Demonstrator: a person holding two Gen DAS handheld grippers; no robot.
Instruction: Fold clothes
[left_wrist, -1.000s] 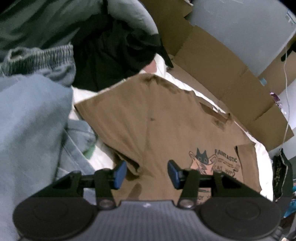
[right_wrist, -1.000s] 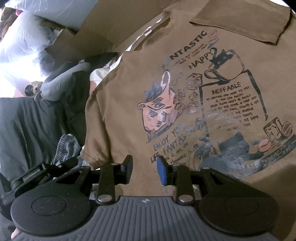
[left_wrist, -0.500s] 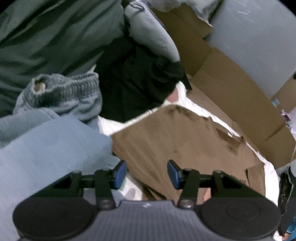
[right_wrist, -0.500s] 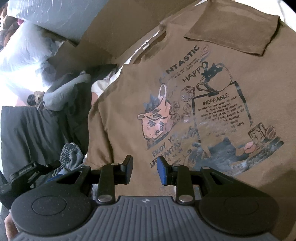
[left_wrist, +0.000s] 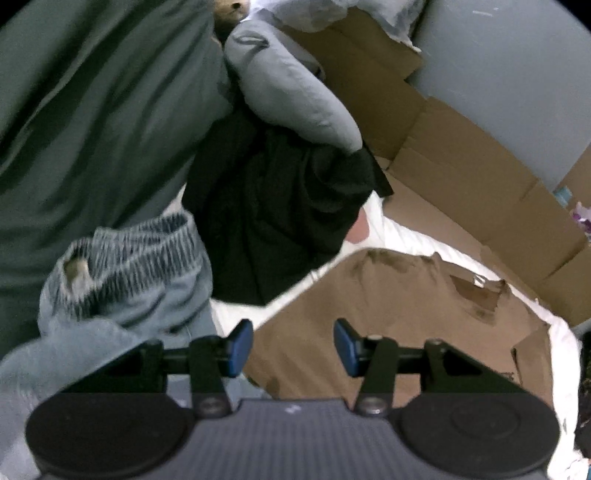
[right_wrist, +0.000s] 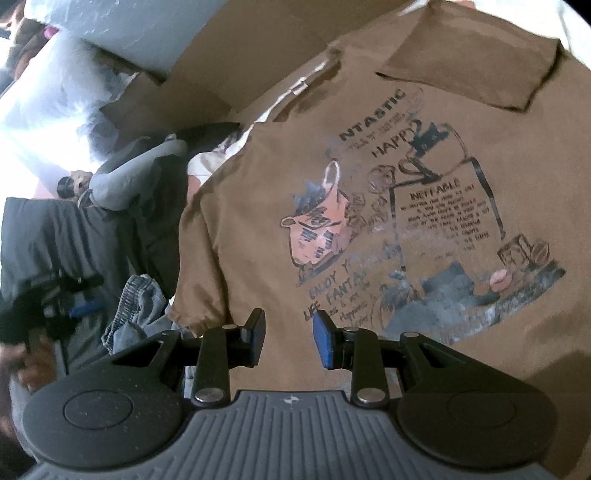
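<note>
A brown printed T-shirt (right_wrist: 424, 229) lies spread face up on a white sheet (left_wrist: 402, 236), one sleeve (right_wrist: 469, 66) already turned in over the chest, as the person's two handheld grippers hang above it. The right gripper (right_wrist: 288, 338) hovers over the lower part of the print with its jaws narrowly parted and nothing between them; the left gripper (left_wrist: 293, 347) stands about half open, also empty, above the shirt's near corner where brown cloth meets the sheet. The fabric looks light, thin and limp, likely to sag and crease once lifted, so a pinch at a hem or at the unfolded sleeve (right_wrist: 199, 266) would probably give the cleanest hold, with both corners of an edge raised together. Room is tight on one side: a heap of unfolded laundry, including blue-grey elastic-waisted shorts (left_wrist: 125, 273), a black garment (left_wrist: 280, 221) and a dark green one (left_wrist: 92, 110), crowds the sheet just beside the shirt. Flattened cardboard (left_wrist: 461, 177) lines the far edge against a grey wall (left_wrist: 517, 74). The open space for folding appears to be on the shirt itself.
</note>
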